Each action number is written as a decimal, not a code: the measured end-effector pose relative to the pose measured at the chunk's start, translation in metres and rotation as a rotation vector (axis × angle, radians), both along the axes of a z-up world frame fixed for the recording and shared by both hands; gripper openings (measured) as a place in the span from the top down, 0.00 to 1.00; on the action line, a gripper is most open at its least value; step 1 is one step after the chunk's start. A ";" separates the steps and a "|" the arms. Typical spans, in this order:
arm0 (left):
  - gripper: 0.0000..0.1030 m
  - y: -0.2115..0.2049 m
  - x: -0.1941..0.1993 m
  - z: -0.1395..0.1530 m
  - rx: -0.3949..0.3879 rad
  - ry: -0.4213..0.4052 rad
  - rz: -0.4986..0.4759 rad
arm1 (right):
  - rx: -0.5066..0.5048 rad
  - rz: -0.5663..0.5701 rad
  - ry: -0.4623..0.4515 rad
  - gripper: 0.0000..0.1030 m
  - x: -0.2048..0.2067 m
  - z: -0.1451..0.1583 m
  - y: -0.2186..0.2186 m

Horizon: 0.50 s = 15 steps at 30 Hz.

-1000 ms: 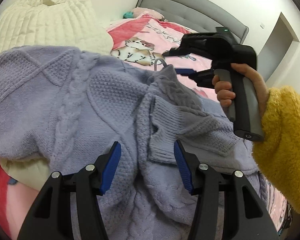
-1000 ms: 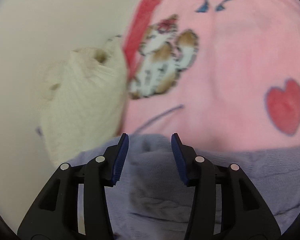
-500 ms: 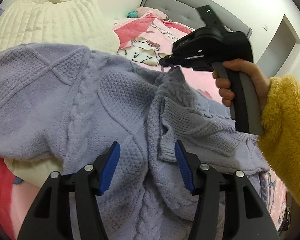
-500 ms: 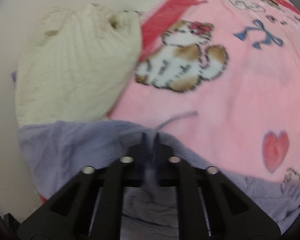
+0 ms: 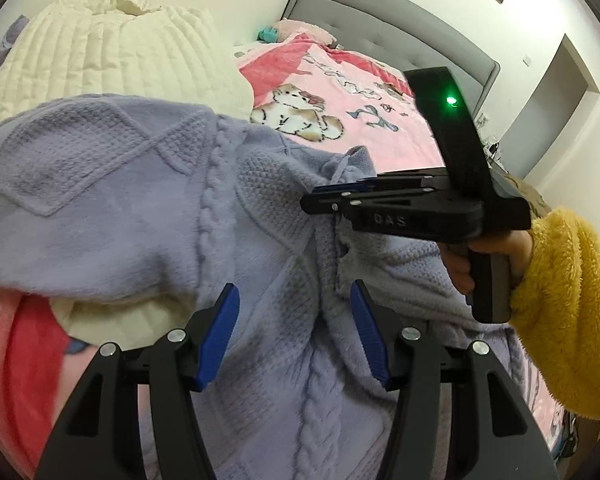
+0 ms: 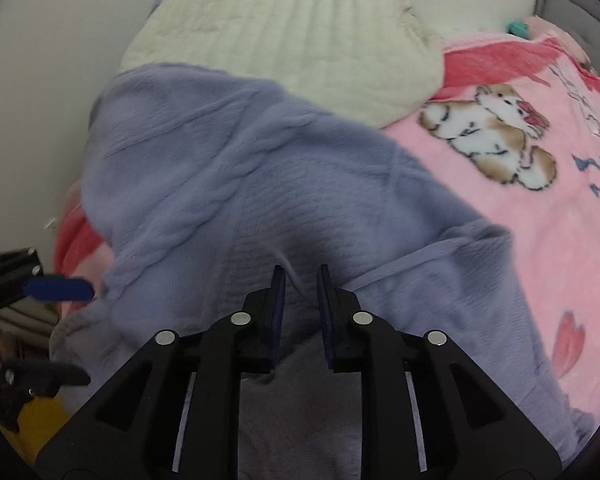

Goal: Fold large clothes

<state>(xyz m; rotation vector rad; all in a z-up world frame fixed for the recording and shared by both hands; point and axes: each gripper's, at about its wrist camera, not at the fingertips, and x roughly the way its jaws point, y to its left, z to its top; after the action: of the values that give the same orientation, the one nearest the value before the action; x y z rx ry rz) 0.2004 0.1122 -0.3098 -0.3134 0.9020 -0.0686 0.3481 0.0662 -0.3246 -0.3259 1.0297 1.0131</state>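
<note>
A lavender cable-knit sweater (image 5: 140,208) lies spread on the bed, one part folded over its middle. My left gripper (image 5: 293,290) hovers open above the sweater's centre, its blue pads clear of the knit. My right gripper (image 5: 312,198), held by a hand in a yellow fleece sleeve (image 5: 568,312), lies sideways over the folded part. In the right wrist view the right gripper (image 6: 300,272) points down at the sweater (image 6: 240,184). Its jaws are opening, and no fabric is pinched between the pads. The left gripper (image 6: 72,332) shows at the left edge.
The sweater rests on a pink cat-print blanket (image 5: 340,112) and partly on a cream quilted cover (image 5: 112,52) at the back left. A grey headboard (image 5: 380,20) and a doorway (image 5: 552,108) stand behind. A white wall (image 6: 40,80) runs along the bed's left side.
The right gripper shut on the sweater's edge, carried it leftwards over the sweater's body while rolling onto its side, and its jaws have now parted. The left gripper shifted slightly and stayed open.
</note>
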 end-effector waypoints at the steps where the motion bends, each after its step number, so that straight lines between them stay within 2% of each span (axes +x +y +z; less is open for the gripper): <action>1: 0.45 0.002 -0.001 -0.001 0.003 0.005 0.004 | 0.032 0.000 0.014 0.58 -0.003 0.003 -0.002; 3: 0.45 0.006 -0.004 -0.002 -0.007 0.015 0.014 | 0.078 0.004 0.029 0.52 -0.011 0.008 -0.006; 8: 0.43 0.017 -0.009 0.001 -0.010 0.011 0.041 | 0.075 0.015 0.076 0.53 -0.022 0.010 -0.009; 11: 0.30 0.031 -0.014 0.006 -0.027 -0.007 0.071 | 0.115 -0.062 0.118 0.52 -0.019 0.012 -0.016; 13: 0.25 0.050 -0.020 0.008 -0.043 -0.021 0.136 | 0.127 -0.129 0.155 0.52 -0.017 0.014 -0.019; 15: 0.15 0.071 -0.027 0.009 -0.045 -0.034 0.239 | 0.128 -0.166 0.149 0.50 -0.024 0.020 -0.021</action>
<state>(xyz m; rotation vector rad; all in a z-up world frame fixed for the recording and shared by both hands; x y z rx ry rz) 0.1736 0.1835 -0.3003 -0.4592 0.8250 0.1266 0.3245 0.0449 -0.3048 -0.0595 1.1007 0.9584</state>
